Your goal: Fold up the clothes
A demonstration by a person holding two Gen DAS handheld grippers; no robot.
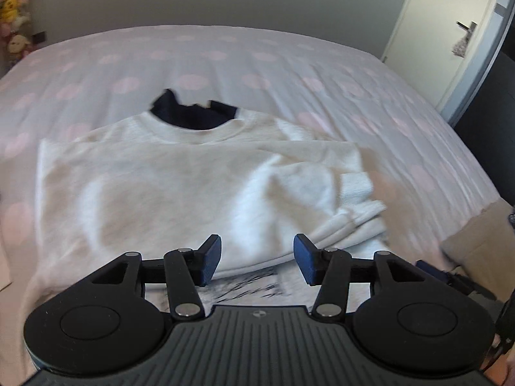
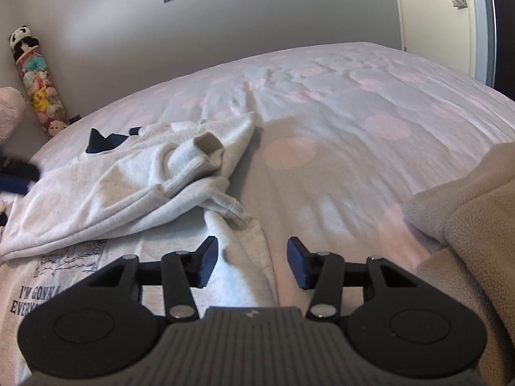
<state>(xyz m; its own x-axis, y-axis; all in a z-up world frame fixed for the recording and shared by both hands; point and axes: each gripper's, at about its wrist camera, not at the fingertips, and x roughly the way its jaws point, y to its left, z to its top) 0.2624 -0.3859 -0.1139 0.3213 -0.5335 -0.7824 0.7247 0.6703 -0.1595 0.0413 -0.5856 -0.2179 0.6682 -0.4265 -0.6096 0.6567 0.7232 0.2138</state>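
A cream sweatshirt (image 1: pixel 180 186) with a navy collar (image 1: pixel 193 114) lies on the bed, its upper part folded down over the printed front (image 2: pixel 48 276). One ribbed sleeve cuff (image 2: pixel 206 151) rests on top near the right side, and the same cuff (image 1: pixel 354 186) shows in the left wrist view. My left gripper (image 1: pixel 257 259) hovers open above the folded edge, and its blue pads (image 1: pixel 212 257) touch nothing. My right gripper (image 2: pixel 252 262) stands open over the sweatshirt's right side edge (image 2: pixel 244 257). The cloth lies between the fingers, and the pads are clear of it.
The bed sheet (image 2: pixel 354 112) is white with pink dots and has bare room to the right and behind the sweatshirt. A beige fleece (image 2: pixel 466 225) lies bunched at the near right. A tube of plush toys (image 2: pixel 38 90) stands in the left corner. A door (image 1: pixel 450 32) is at the back right.
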